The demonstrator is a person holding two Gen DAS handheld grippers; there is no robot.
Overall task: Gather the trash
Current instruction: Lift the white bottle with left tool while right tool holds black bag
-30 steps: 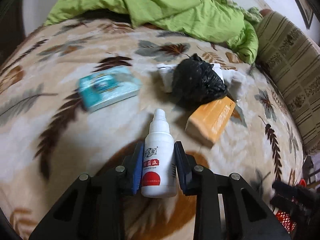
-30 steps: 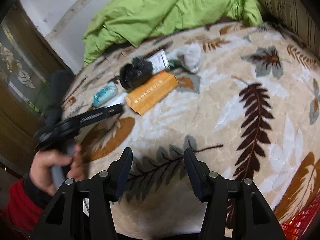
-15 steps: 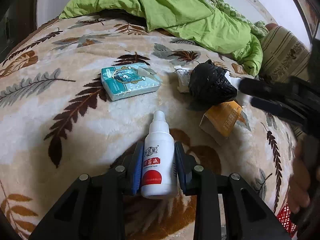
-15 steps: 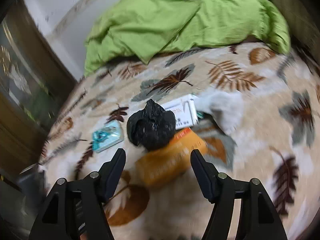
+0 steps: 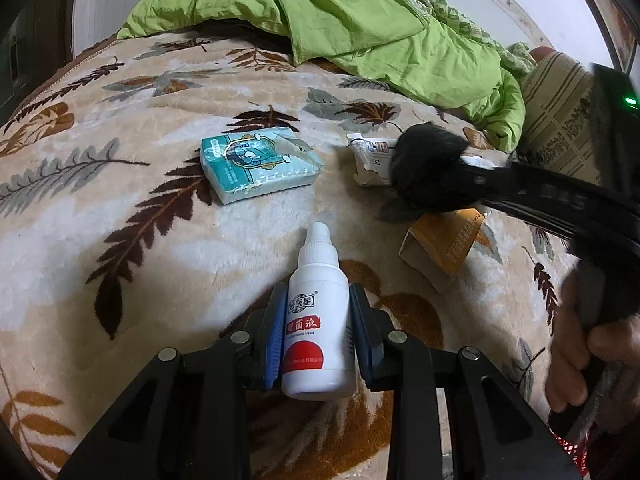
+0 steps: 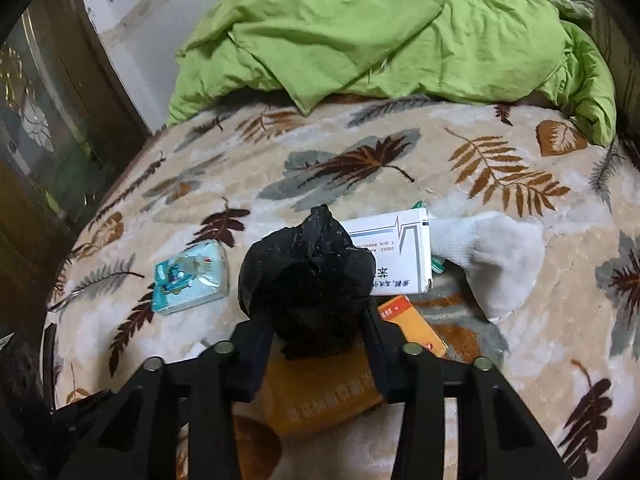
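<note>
My left gripper (image 5: 318, 296) is shut on a white plastic bottle (image 5: 318, 332) with a red label, held just above the leaf-patterned blanket (image 5: 120, 240). A crumpled black plastic bag (image 6: 304, 264) lies on a white medicine box (image 6: 396, 252) and an orange carton (image 6: 320, 392). My right gripper (image 6: 314, 320) has its jaws closing around the bag, and both fingers touch its sides. In the left wrist view the right gripper (image 5: 434, 178) reaches in from the right onto the black bag (image 5: 424, 152), with a hand (image 5: 580, 360) on its handle.
A teal tissue pack (image 5: 260, 168) lies left of the bag. A white sock (image 6: 492, 256) lies right of the medicine box. A green quilt (image 6: 360, 40) is bunched at the far side. A striped pillow (image 5: 560, 120) is at the right, a red basket (image 5: 568, 452) low right.
My right gripper swept over from the near bed edge to the black bag and narrowed around it. My left gripper kept its hold on the bottle and hardly moved.
</note>
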